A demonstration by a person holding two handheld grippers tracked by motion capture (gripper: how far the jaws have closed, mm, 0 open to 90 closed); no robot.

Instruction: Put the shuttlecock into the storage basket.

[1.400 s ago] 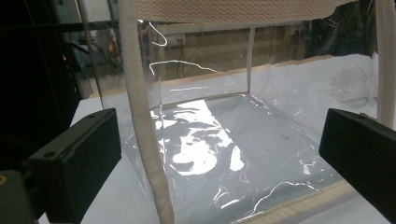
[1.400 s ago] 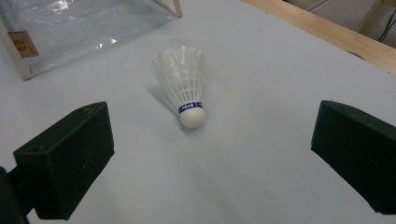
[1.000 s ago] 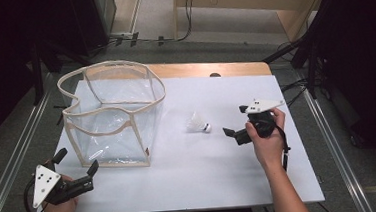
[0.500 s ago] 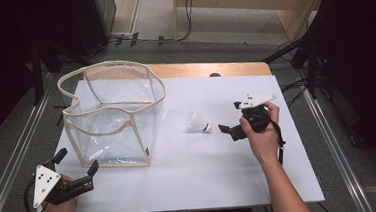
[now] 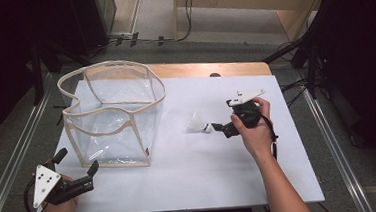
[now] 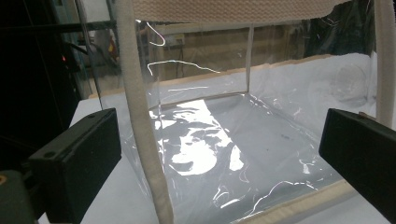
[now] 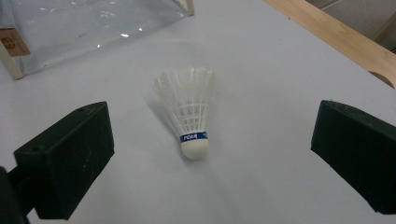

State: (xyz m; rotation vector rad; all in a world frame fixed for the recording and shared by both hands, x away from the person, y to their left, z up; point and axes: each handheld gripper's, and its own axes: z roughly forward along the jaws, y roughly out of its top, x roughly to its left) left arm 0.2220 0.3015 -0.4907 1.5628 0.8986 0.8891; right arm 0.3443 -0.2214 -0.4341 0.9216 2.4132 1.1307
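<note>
1. Two black two-jaw grippers are at work over a white rectangular table [image 5: 181,181], each held in one of a person's hands.
2. The right gripper [image 5: 221,127] sits at mid-table on the right, its forearm reaching in from the bottom edge and the wrist angled left; its jaws stand wide apart and hold nothing.
3. A white feathered shuttlecock with a blue band and rounded cork [image 7: 187,116] lies on its side on the tabletop just ahead of those jaws, cork end toward the gripper, untouched; in the high view it rests between the gripper and the bag [image 5: 197,123].
4. The left gripper [image 5: 76,169] is held low at the table's near-left corner, jaws spread wide and empty, pointing at the bag's near face.
5. A clear plastic box-shaped bag with cream fabric trim [image 5: 108,111] stands upright and open-topped on the left half of the table, well apart from the shuttlecock.
6. A pale wooden strip [image 5: 208,69] edges the table's far side; grey floor, metal rails and dark stands surround it.
</note>
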